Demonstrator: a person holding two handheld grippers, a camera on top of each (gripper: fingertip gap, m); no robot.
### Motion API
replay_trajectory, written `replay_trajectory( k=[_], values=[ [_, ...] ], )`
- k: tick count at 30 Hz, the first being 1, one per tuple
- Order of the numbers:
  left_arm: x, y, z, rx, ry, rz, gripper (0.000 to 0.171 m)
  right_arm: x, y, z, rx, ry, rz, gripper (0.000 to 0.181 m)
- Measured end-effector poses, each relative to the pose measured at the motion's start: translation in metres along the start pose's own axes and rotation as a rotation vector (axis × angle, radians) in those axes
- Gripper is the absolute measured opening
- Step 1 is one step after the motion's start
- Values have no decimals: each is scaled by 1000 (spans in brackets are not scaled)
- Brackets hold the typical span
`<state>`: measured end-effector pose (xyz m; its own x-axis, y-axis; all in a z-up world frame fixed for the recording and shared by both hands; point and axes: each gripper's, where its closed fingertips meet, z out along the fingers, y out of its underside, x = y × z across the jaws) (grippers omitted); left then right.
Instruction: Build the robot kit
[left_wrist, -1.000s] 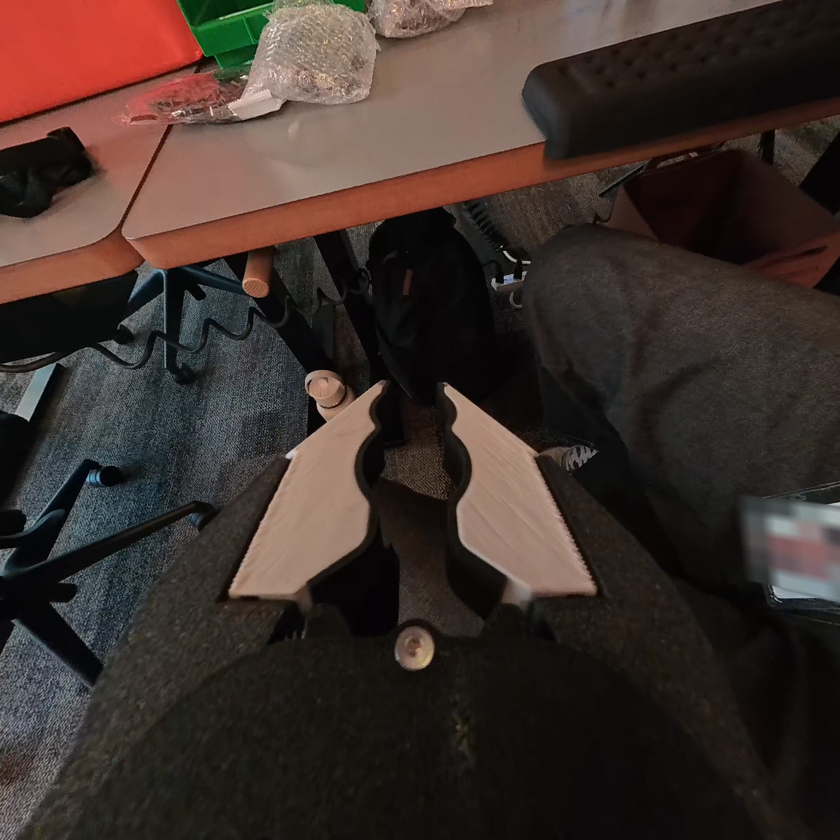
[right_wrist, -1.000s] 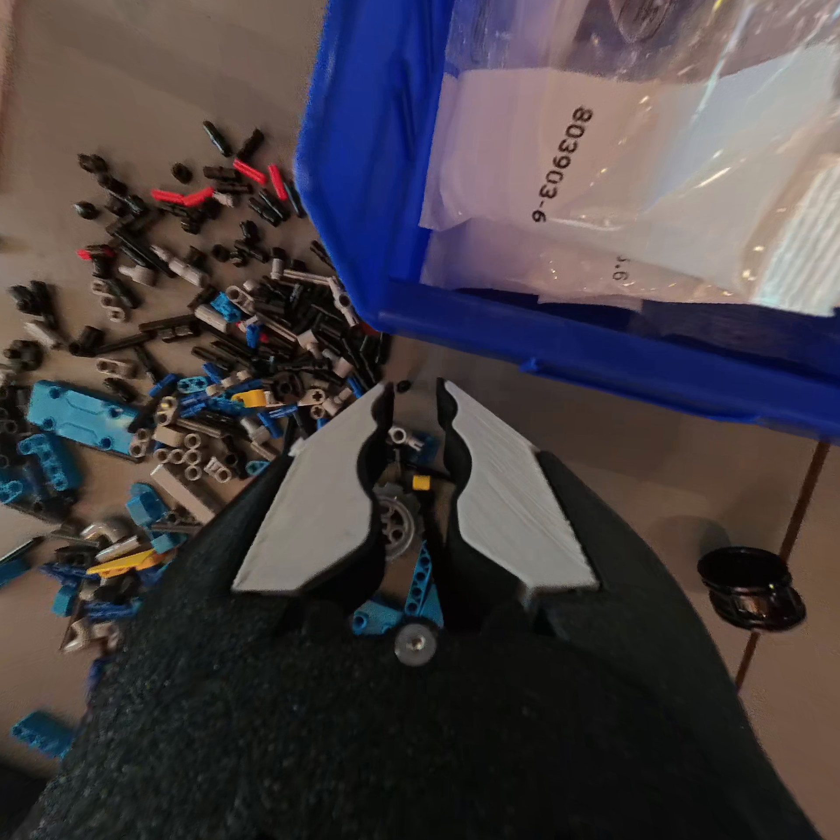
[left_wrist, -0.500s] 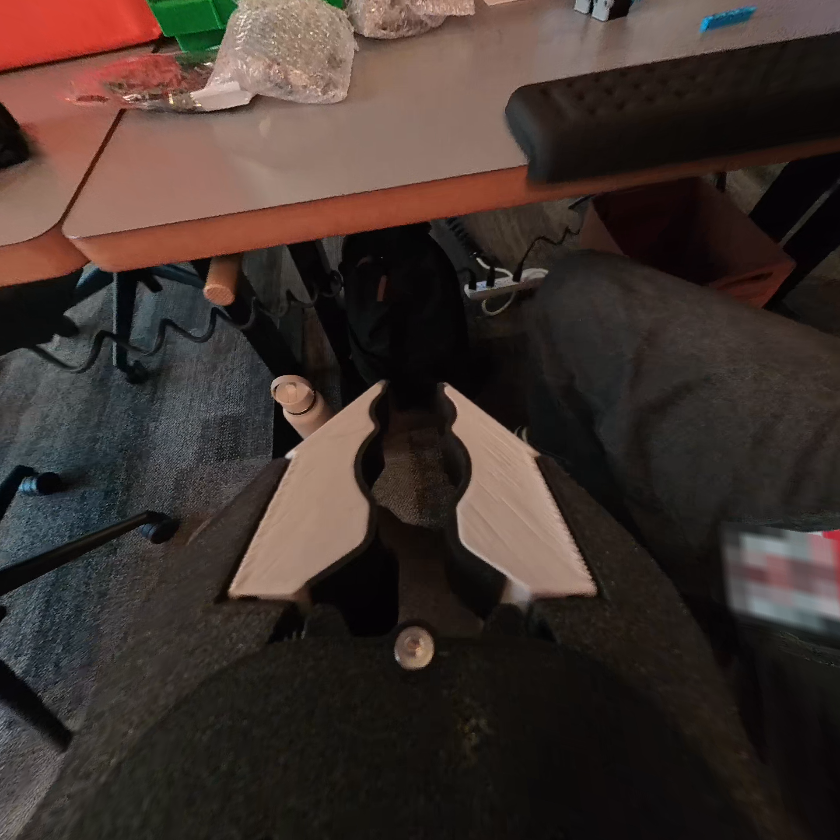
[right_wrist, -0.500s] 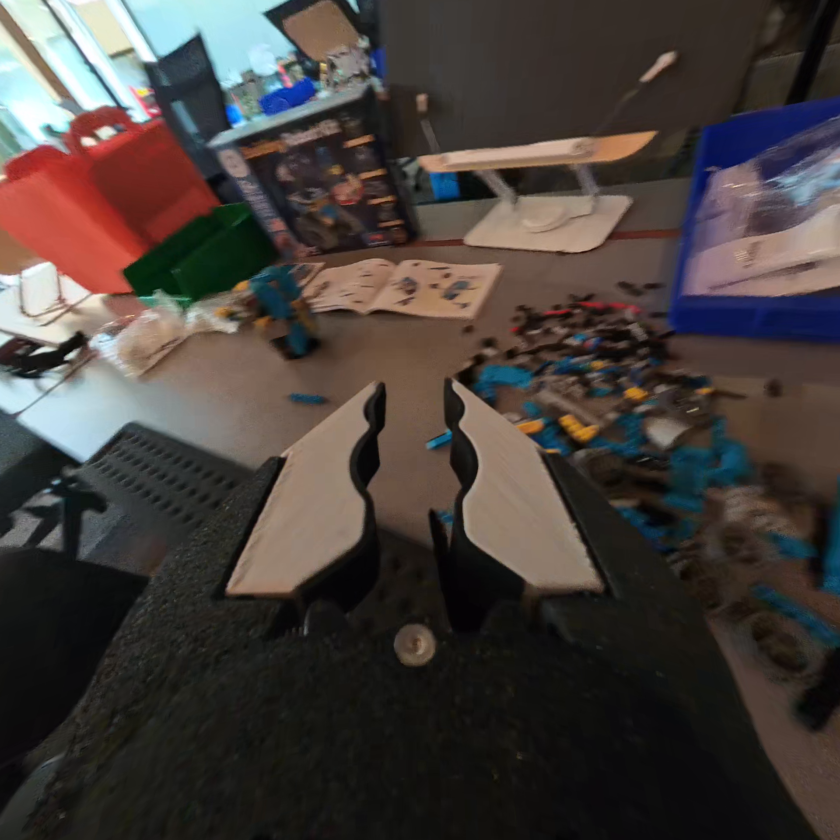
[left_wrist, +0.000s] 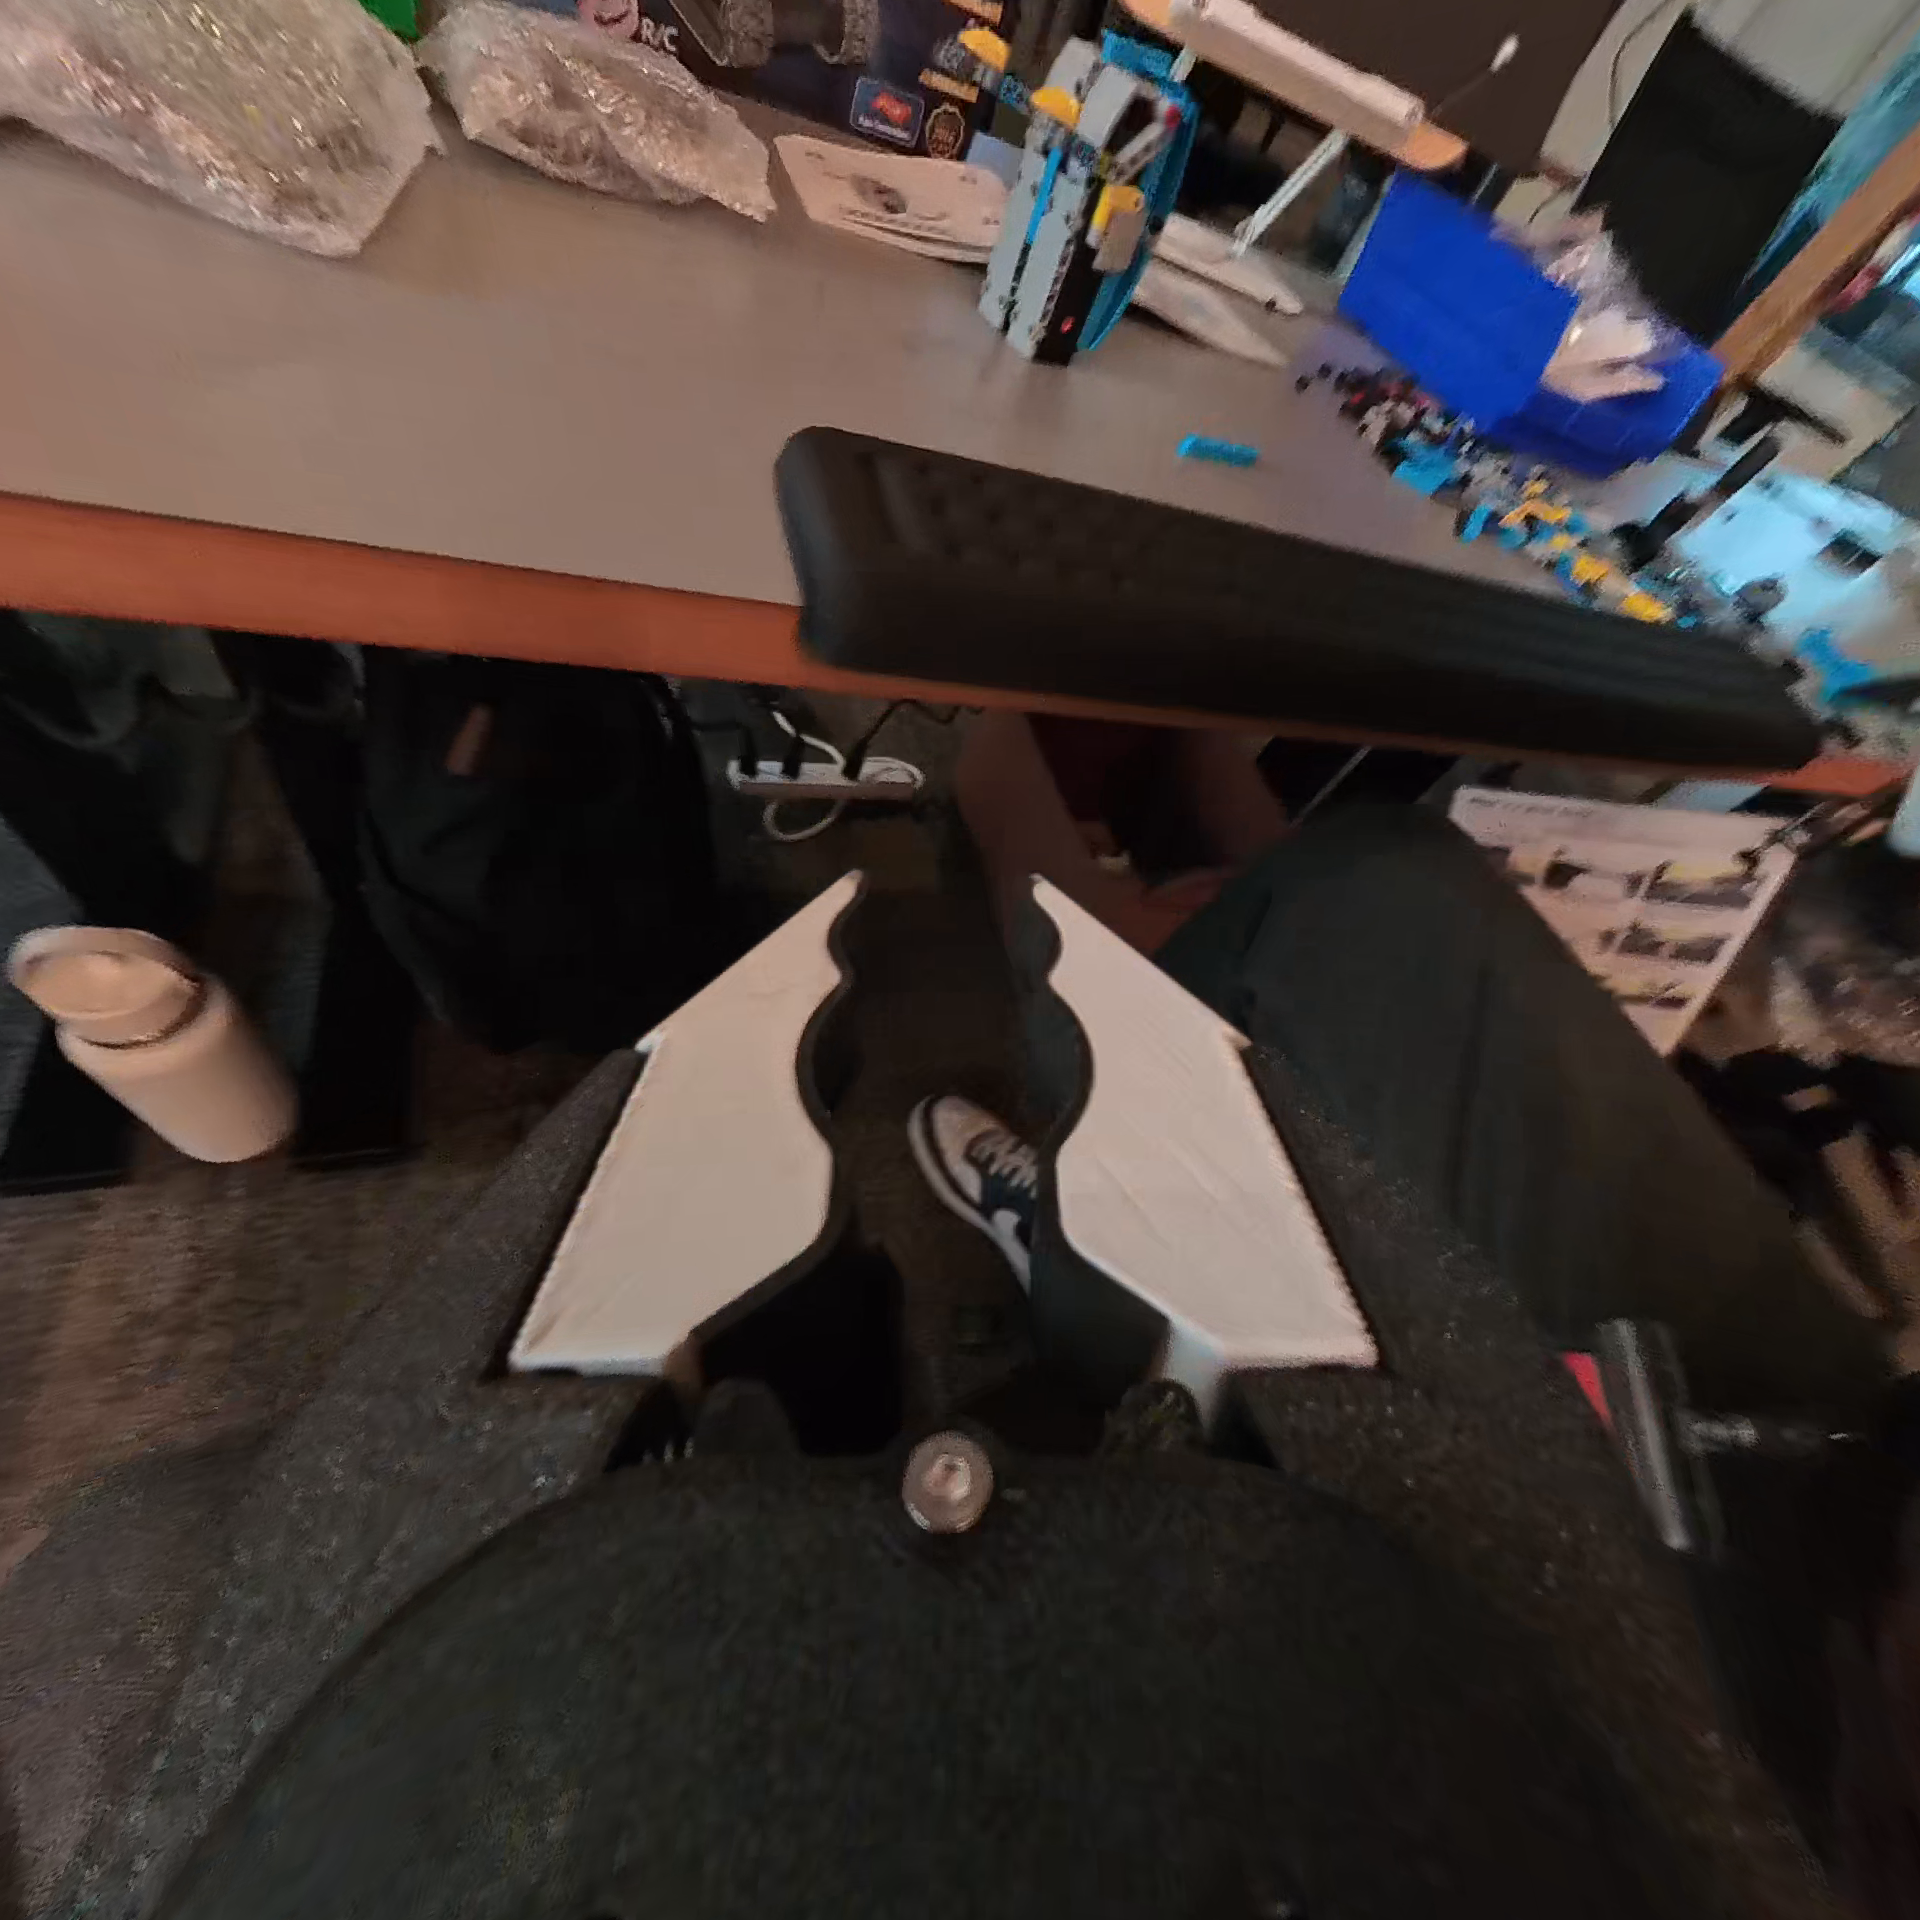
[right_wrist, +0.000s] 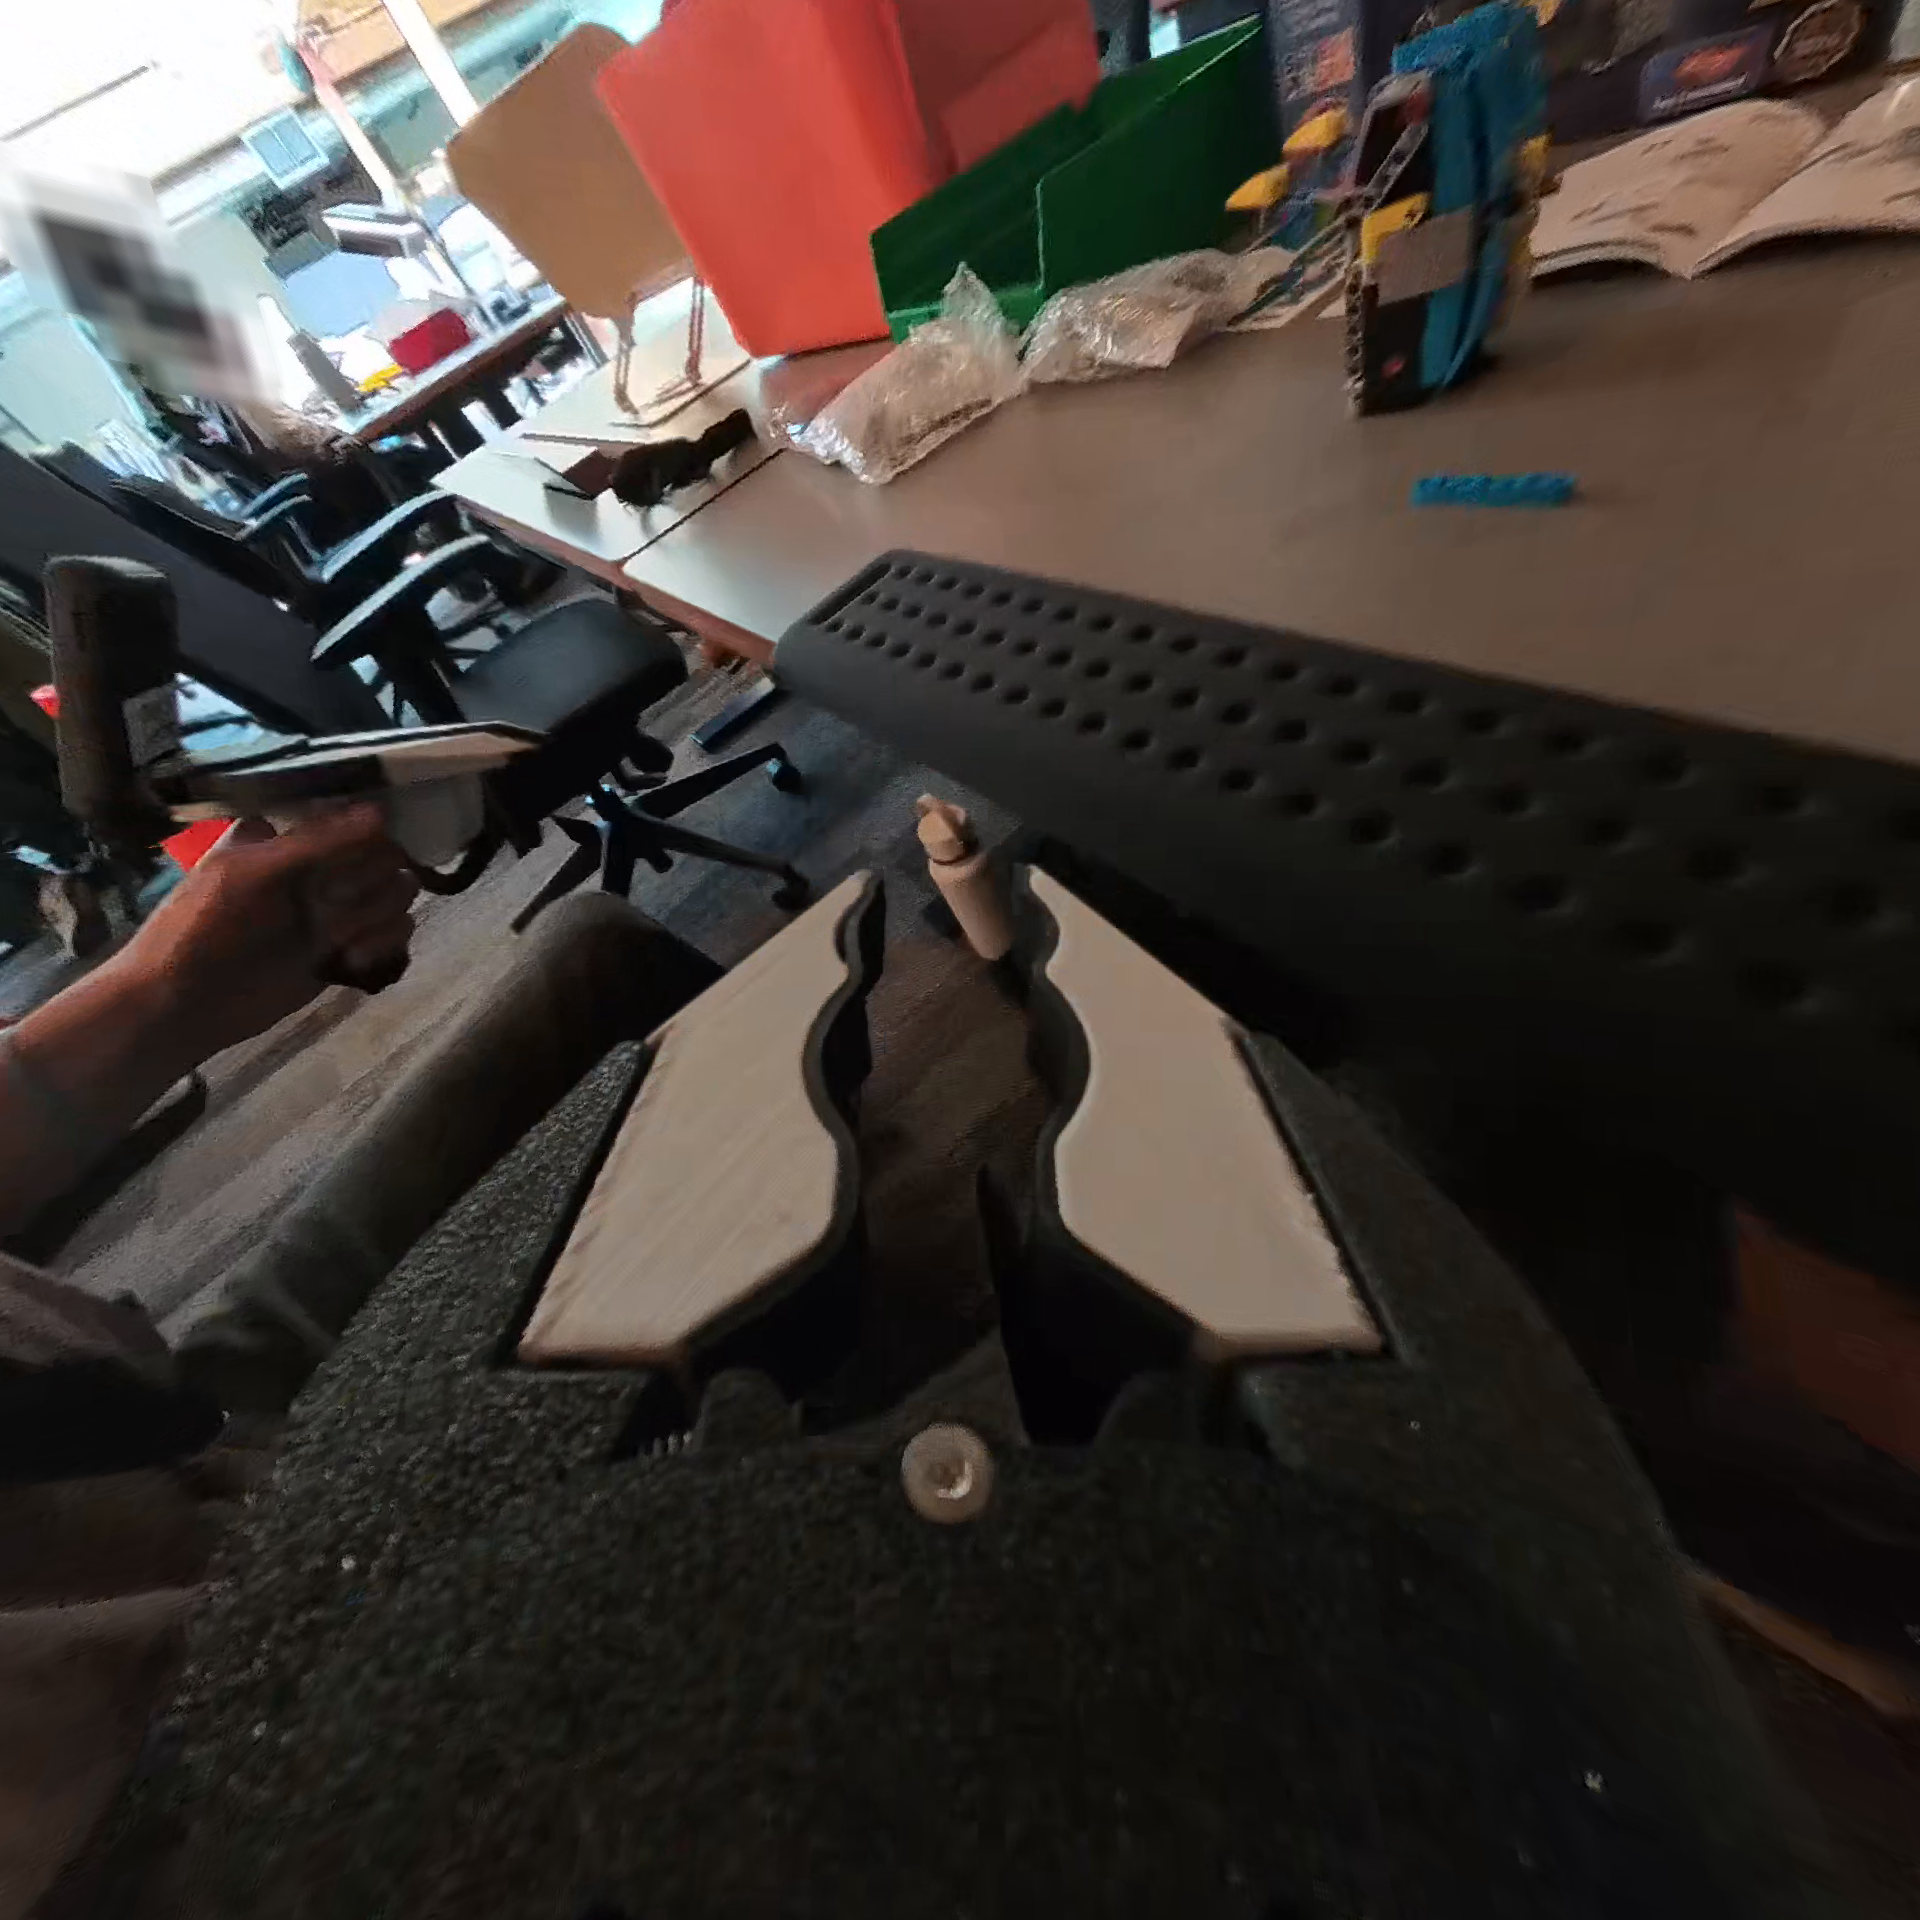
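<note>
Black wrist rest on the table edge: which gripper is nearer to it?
Right, probably. The right gripper sits just below the wrist rest, close to its front edge; the left gripper is held lower, out past its left end.

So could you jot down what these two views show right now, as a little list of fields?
left gripper: open, empty, held low before the desk edge, aimed under the desk
right gripper: open, empty, held low beside the desk
desk: grey top, orange edge
black pad: along the near desk edge
brick model: upright on the desk
blue brick: lying alone on the desk
loose bricks: heaped by the blue bin
bottle: on the floor, left
shoe: on the floor, seen between the left gripper's fingers
</note>
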<state>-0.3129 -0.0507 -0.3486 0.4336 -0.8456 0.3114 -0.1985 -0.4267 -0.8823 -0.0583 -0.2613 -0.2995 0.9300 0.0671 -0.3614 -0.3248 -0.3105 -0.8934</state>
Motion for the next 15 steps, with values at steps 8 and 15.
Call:
replay_trajectory(
  k=[8, 15],
  values=[
    [54, 12, -23, 109, -57, -160, 27, 0, 59, -43, -1, 11, -17, 23],
    [81, 27, -17, 56, -164, -39, 29, 19, 54, -86, 19, 25, -78, 24]
  ],
)
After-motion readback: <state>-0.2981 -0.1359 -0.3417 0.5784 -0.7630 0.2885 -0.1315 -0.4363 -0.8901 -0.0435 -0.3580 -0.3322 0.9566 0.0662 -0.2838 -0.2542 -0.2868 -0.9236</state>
